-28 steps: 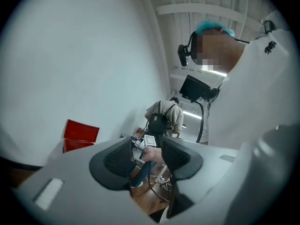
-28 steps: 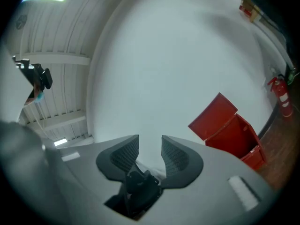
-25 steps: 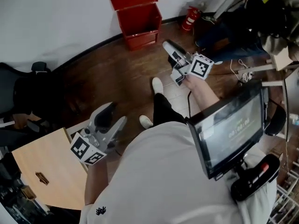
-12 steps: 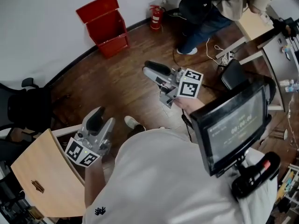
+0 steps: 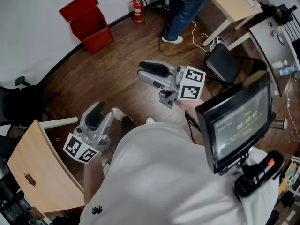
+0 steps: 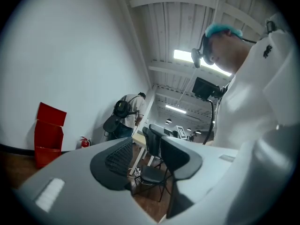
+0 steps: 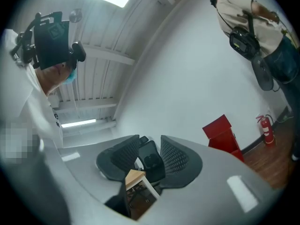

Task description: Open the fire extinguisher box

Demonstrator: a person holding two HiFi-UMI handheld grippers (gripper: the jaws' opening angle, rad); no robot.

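- The box [image 5: 95,28] stood on the floor [image 5: 117,64] at its far edge, backed against the wall [image 5: 28,27] and well apart from both grippers, ahead and to the left of the wearer.
- Its lid [image 5: 77,6] was already raised and leaned back toward the wall, so the box lay open. One moment could not tell whether the task had put it so.
- The hinge line ran along the wall, and the mouth faced up and out into the room.
- The extinguisher [image 5: 136,8] stood just right of the box at the same edge.
- The left gripper [image 5: 104,114] was spread, with nothing between its jaws. It pointed up and away, and its own view caught the box low at the left.
- The right gripper [image 5: 143,71] was likewise spread and held nothing. It was aimed leftward, and by my judgement it was somewhat the nearer of the two to the box.
- The bare floor between grippers and box looked free for walking.
- The tight spots were a person [image 5: 180,3] standing by the far edge just right of the extinguisher, a dark chair [image 5: 21,104] at the left edge, and a second chair [image 5: 224,64] to the right.
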